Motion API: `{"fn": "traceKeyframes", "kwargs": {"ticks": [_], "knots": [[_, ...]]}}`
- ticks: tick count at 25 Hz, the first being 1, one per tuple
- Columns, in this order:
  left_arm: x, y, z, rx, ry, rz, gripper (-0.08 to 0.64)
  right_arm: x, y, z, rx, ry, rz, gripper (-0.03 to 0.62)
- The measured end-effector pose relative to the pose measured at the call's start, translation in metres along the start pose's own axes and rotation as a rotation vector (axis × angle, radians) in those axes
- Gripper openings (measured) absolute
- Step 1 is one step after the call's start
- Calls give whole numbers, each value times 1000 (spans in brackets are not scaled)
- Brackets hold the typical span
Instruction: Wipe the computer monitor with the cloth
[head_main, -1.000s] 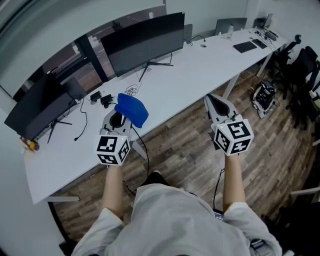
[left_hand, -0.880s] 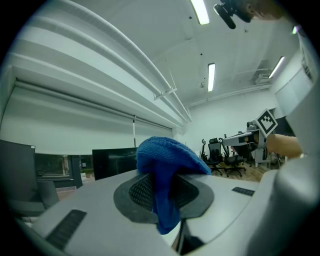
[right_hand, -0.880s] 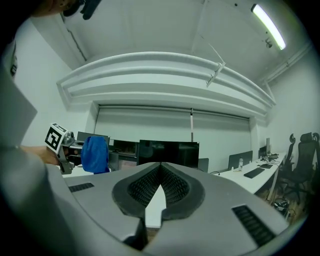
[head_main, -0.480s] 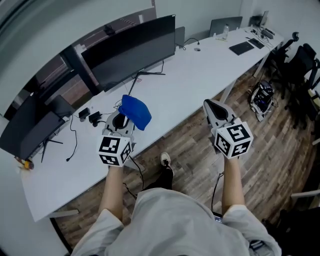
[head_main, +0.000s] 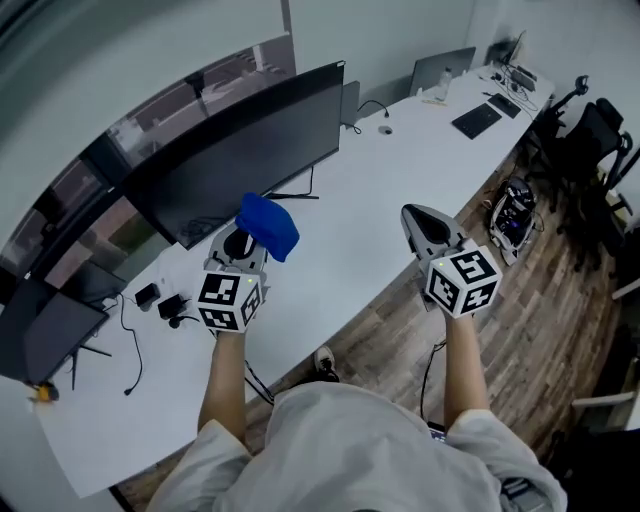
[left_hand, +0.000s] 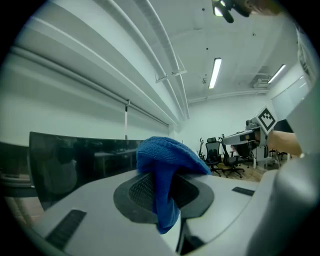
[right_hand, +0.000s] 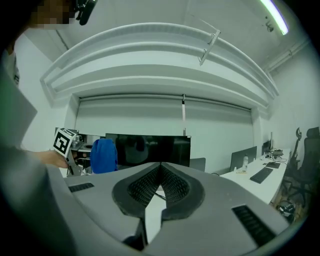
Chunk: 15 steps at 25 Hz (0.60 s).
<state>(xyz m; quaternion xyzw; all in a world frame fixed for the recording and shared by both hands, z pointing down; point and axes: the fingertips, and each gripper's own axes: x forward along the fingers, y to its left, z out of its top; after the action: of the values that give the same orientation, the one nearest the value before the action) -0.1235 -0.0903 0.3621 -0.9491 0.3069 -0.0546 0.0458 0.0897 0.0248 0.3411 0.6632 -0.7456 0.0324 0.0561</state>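
Left claw (head_main: 243, 240) clamped on blue cloth (head_main: 268, 224); cloth bunched over jaw tips w/ one fold hanging down btwn pads. Held above white table (head_main: 400, 165), near lower edge of big dark monitor (head_main: 250, 150). Right claw (head_main: 424, 222) jaws together, nothing btwn them, over table's front edge, well apart from cloth. Keyboard (head_main: 476, 120) at table's far end.
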Motion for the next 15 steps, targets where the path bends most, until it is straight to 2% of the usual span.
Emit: {"fn": "traceKeyframes", "kwargs": {"ticks": [10, 15], "knots": [[80, 68, 15, 1, -21, -10, 66, 101, -22, 40, 52, -107, 70, 6], [112, 78, 37, 63, -22, -19, 67, 140, -43, 46, -6, -64, 85, 12]]}}
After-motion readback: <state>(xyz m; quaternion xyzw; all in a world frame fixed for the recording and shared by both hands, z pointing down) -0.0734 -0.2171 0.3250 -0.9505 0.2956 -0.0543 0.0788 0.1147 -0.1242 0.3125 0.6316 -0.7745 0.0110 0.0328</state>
